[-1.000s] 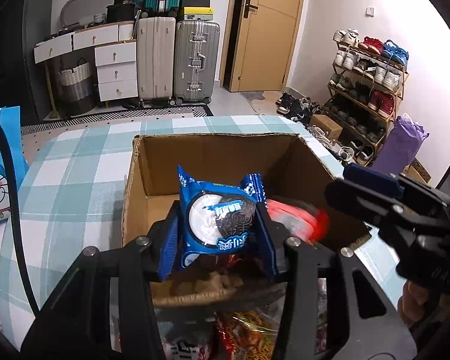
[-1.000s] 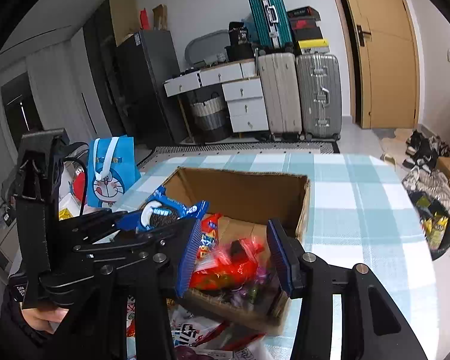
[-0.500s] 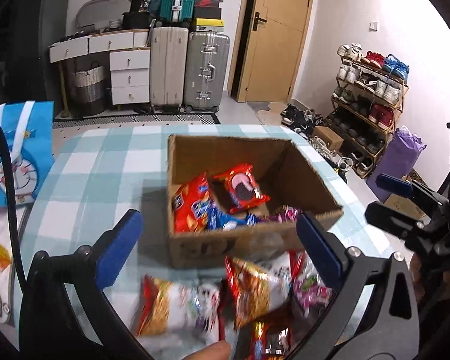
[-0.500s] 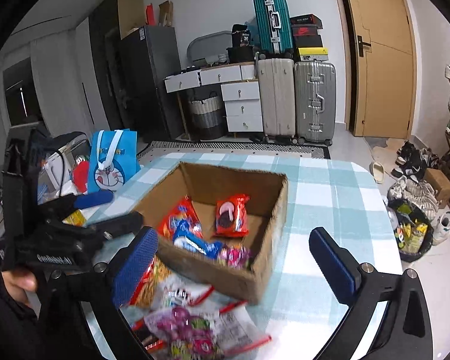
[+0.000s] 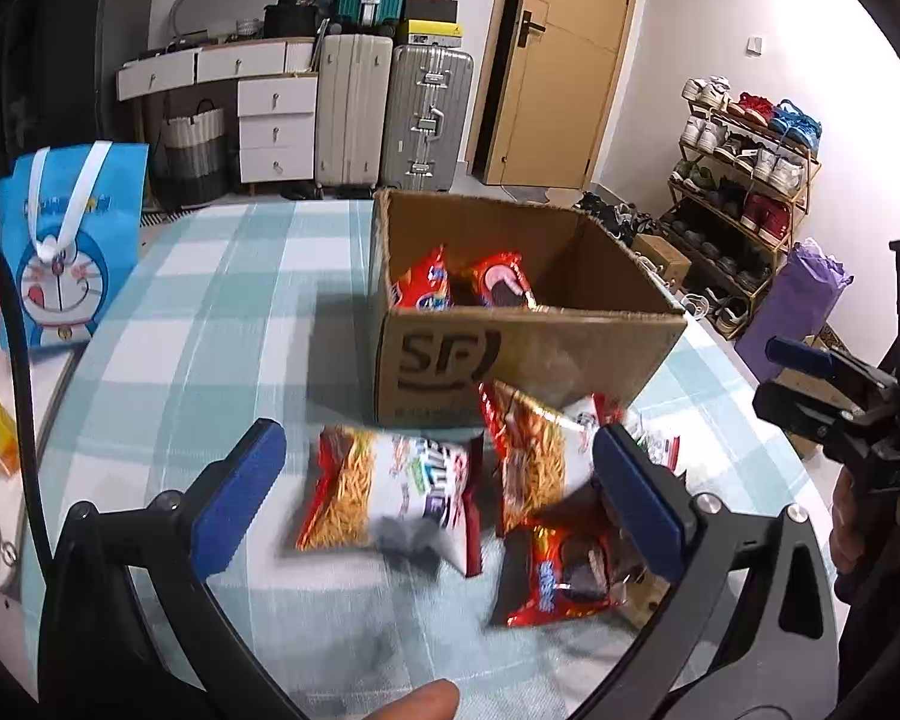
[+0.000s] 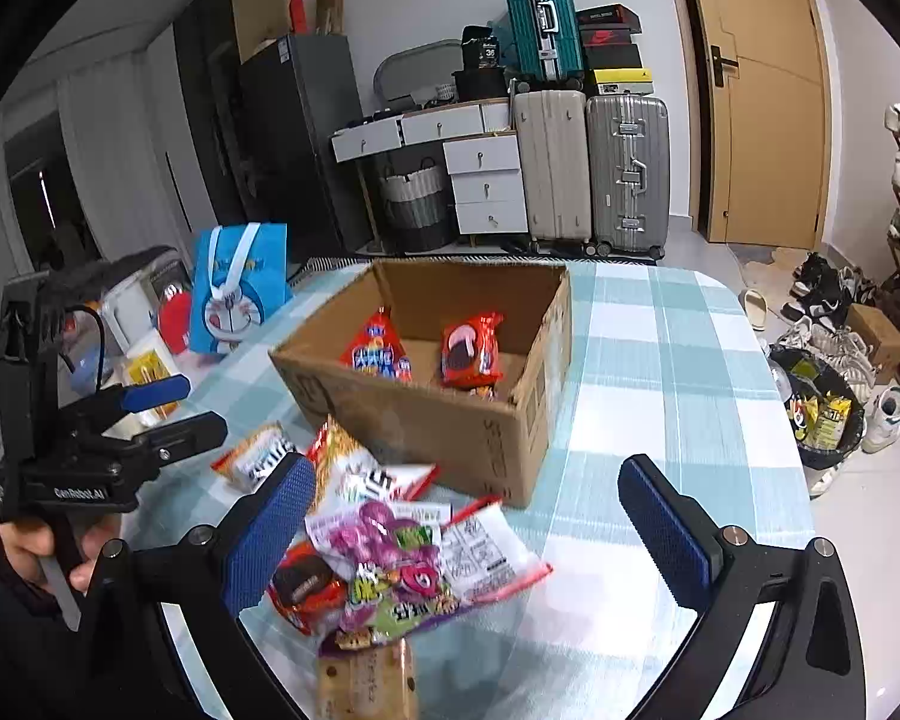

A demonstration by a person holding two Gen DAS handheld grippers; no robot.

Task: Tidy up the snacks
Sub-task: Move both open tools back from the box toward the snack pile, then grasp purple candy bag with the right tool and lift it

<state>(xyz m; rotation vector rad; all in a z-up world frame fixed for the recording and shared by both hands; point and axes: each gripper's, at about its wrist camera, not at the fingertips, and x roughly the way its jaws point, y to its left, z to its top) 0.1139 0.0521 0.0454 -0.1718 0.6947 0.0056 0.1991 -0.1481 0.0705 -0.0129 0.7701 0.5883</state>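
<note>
Visibly, two red snack packets point(image 6: 471, 351) inside one cardboard box point(image 6: 450, 426), both hand-held grippers point(image 5: 438, 480) point(image 6: 465, 516) spread apart, empty.

left gripper point(image 5: 438, 498), a second ago clamped on a blue cookie packet over the cardboard box point(image 5: 510, 354), is now spread wide and empty, withdrawn above the loose snack packets point(image 5: 390, 492); right gripper point(image 6: 468, 522) likewise.

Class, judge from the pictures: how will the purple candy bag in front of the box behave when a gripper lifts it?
The purple candy bag is thin, crinkled film, so probably floppy and light. Its glossy surface may slip between the pads.
</note>
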